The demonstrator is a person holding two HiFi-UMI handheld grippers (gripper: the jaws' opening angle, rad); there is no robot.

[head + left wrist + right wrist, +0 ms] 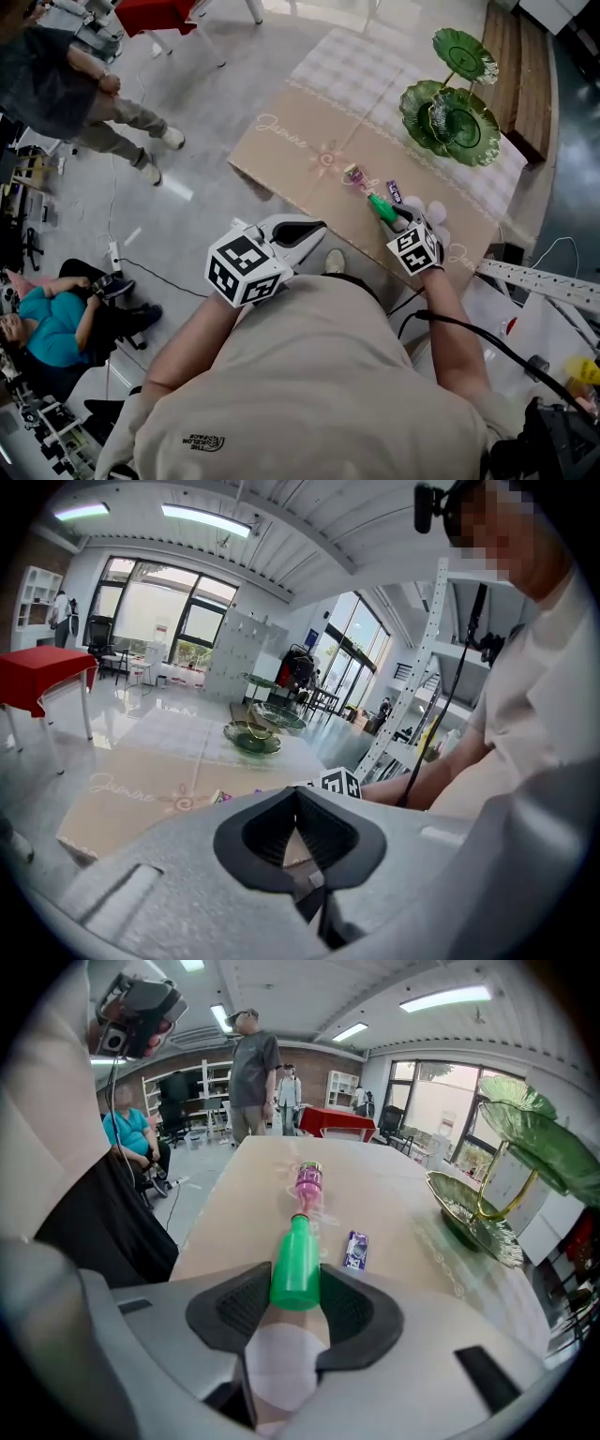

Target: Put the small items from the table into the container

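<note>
Plastic, by the look of it, and probably light and stiff: the green bottle (298, 1251) lies on its side on the table (281, 141), neck pointing away toward a pink bottle (308, 1183) just beyond it. Its smooth round body may be slippery and could roll or squirt out of a pinch, so the wide base end, taken squarely across, seems the best hold. That is where the right tongs (295, 1283) sit, fairly wide, pads against both flanks of the bottle, which rests on the cloth. The left tongs (296, 799) hang off the table near the person's body, tips together, nothing between them. A purple packet (355, 1250) lies just right of the bottle's neck, apart from it. The green leaf dish (450, 117) stands on the far side, with bare cloth between it and the bottle, so a lift and carry looks unobstructed. The table's near edge is close behind the tongs, so a dropped bottle might roll off
</note>
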